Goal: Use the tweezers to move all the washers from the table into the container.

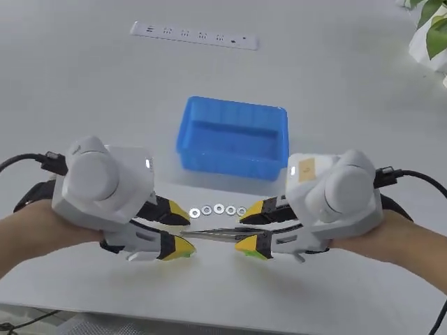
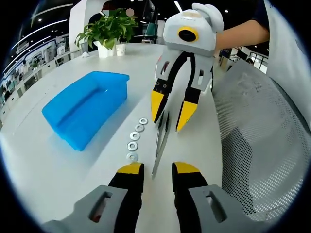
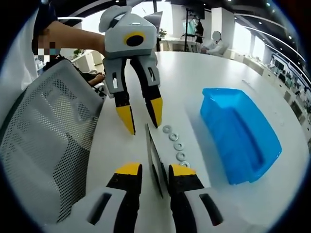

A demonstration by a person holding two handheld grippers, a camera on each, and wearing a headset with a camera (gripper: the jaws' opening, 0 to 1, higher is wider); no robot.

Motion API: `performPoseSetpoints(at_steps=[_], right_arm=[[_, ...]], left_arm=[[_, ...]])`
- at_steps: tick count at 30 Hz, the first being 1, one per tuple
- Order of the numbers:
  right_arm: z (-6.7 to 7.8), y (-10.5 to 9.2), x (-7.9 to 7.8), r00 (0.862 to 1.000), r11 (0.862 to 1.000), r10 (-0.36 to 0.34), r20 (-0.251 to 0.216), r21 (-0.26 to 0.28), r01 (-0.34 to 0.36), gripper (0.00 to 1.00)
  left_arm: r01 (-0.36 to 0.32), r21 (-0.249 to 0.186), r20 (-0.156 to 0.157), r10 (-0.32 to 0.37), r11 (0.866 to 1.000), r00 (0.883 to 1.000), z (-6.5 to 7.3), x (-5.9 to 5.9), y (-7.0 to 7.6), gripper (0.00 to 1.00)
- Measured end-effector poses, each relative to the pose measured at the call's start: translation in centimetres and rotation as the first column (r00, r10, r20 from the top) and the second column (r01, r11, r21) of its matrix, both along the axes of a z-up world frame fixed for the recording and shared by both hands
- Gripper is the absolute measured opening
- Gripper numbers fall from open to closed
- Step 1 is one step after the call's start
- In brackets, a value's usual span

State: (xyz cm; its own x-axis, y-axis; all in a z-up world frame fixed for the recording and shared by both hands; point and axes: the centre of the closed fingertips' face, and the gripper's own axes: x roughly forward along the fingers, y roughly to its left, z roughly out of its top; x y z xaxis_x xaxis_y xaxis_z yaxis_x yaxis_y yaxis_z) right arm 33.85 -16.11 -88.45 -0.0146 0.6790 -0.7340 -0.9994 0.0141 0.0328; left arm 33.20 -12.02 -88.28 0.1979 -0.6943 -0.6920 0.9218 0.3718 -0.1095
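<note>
A: Nearest first. What's closest?
B: The left gripper (image 2: 159, 170), jaws spread. The near end of the tweezers (image 2: 160, 141) sits right at its yellow tips.
A: And opposite?
B: The right gripper (image 3: 155, 170), also spread, facing the left one w/ tips apart. The tweezers run in btwn its two jaws. Can't tell if either jaw touches them.
A: Tweezers on the surface?
B: Yes, they lie on the white table (image 1: 335, 84) in the gap btwn the 2 grippers.
A: Washers?
B: The washers (image 1: 218, 209), 5 in the head view, sit in a short row on the table. They're just beyond the tweezers, roughly parallel & not touching them.
A: Container?
B: The blue container (image 1: 234, 136) is just past the row, upright w/ an open top.
A: Farther back?
B: A power strip (image 1: 194, 35) lies well behind the container. A plant (image 1: 433, 35) is at the far right corner.
</note>
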Motion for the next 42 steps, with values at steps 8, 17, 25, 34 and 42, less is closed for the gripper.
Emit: performPoseSetpoints(at_steps=[8,17,25,34,42], right_arm=[[-0.7,-0.2,-0.1,1.0,0.999,0.028,0.001,-0.027,-0.028,0.19],[-0.6,-0.2,0.1,0.997,0.997,0.06,0.044,-0.042,-0.058,0.13],[-0.6,-0.1,0.1,0.996,0.997,0.065,0.066,-0.046,-0.062,0.12],[-0.6,-0.2,0.2,0.995,0.997,0.07,0.07,-0.038,-0.067,0.11],[-0.5,-0.1,-0.1,0.989,0.993,0.115,0.097,-0.044,-0.111,0.1]], left_arm=[[0.049,0.032,0.013,-0.05,0.998,0.999,-0.2,0.3,-0.1,0.23],[0.129,0.107,0.087,-0.139,0.986,0.986,-0.5,0.7,-0.2,0.13],[0.206,0.132,0.145,-0.225,0.97,0.964,-0.4,0.5,-0.7,0.06],[0.179,0.193,0.117,-0.204,0.965,0.972,-0.5,0.1,-0.9,0.05],[0.205,0.226,0.14,-0.24,0.952,0.961,1.0,0.2,-0.8,0.05]])
